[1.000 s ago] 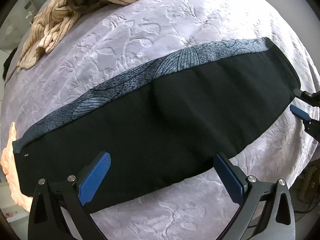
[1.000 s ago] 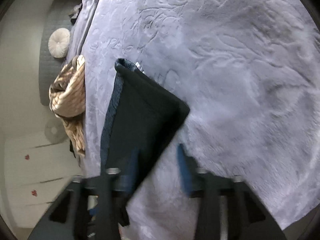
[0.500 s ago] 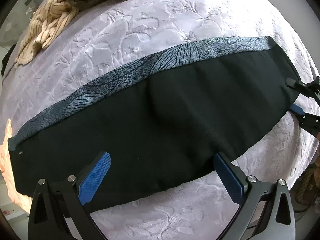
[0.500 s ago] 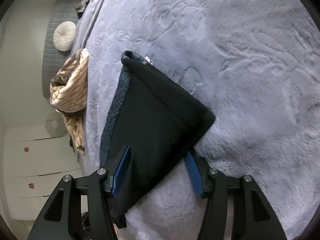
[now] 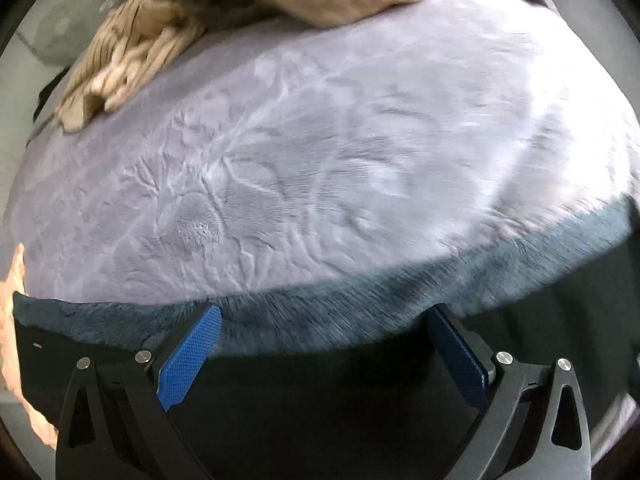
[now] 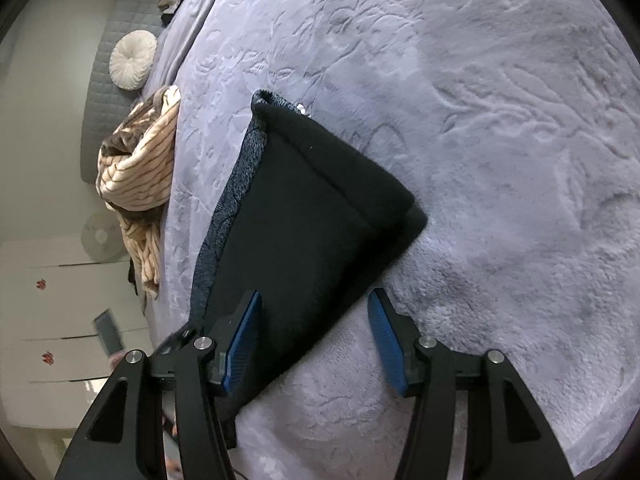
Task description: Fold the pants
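Observation:
The black pants (image 5: 320, 392) lie flat on the lilac bedspread (image 5: 320, 160), with a grey-blue patterned strip (image 5: 304, 320) along their far edge. My left gripper (image 5: 324, 354) is open, low over the pants, its blue pads (image 5: 188, 356) on either side of the cloth near the strip. In the right wrist view the pants (image 6: 304, 216) run away from me, their hemmed end folded over. My right gripper (image 6: 314, 340) is open at the near edge, one pad (image 6: 240, 344) over the cloth, the other over the bedspread (image 6: 480, 140).
A striped beige garment (image 5: 168, 28) is heaped at the far left of the bed; it also shows in the right wrist view (image 6: 140, 176). A round white cushion (image 6: 132, 60) lies against the grey headboard. White cupboards stand beyond the bed's left edge.
My left gripper has moved forward and down over the pants, so they now fill the bottom of its view. My right gripper has come closer to the pants' near edge.

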